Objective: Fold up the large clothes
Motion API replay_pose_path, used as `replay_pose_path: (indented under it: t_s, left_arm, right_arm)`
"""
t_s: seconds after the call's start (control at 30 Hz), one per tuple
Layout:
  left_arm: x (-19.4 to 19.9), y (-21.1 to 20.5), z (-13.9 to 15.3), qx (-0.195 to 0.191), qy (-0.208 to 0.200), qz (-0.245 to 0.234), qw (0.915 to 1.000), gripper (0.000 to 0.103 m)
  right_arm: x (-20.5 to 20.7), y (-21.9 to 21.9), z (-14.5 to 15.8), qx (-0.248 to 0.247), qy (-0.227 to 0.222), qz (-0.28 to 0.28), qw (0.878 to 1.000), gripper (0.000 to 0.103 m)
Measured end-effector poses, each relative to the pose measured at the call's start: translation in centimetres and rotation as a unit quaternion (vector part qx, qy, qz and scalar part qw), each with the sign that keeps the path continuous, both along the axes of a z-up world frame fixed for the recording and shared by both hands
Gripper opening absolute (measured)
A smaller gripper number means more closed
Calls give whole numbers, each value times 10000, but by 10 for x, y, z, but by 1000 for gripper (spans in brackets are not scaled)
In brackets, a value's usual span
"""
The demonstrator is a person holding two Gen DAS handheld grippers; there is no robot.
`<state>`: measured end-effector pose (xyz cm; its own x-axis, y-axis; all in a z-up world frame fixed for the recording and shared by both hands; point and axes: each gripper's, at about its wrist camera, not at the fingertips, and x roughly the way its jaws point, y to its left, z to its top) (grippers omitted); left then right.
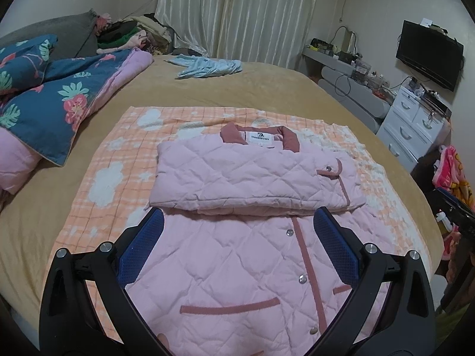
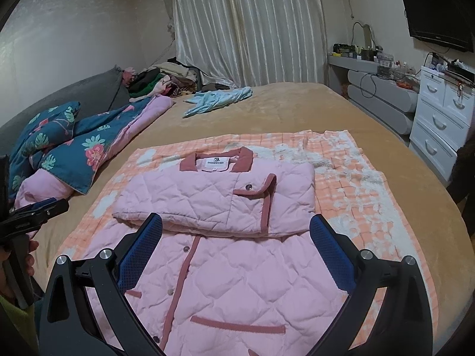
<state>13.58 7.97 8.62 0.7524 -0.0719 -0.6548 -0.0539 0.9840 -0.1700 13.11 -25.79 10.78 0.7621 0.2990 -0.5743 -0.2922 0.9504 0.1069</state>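
Jacket: pink quilted jacket (image 1: 237,261) lies front-up on the orange checked blanket (image 1: 98,184), collar at the far end, both sleeves folded across the chest in a thick band.
Trim: darker pink collar (image 1: 261,138), front placket with snaps, and pocket edging all showing.
Left gripper: left gripper (image 1: 237,247) hovers over the near half of the jacket, blue pads spread wide, nothing between them.
Right gripper: right gripper (image 2: 236,250) hangs above the same near half, jaws wide apart, holding nothing.
Bed: tan bed (image 1: 267,89) carries the blanket in the middle.
Far left: floral blue duvet (image 1: 53,95) bunched up.
Far centre: light blue garment (image 1: 207,66) crumpled near the curtains (image 1: 237,14).
Right: white drawers (image 1: 412,124) under a wall television (image 1: 429,53).
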Motion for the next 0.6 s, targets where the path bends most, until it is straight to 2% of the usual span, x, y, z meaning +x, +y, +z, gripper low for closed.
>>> replay_pose_path:
  t_s: [0.6]
  left_arm:
    - [-37, 19, -17, 40, 63, 31, 10000, 95]
  right_arm:
    - [-42, -4, -10, -150, 101, -93, 9998, 99]
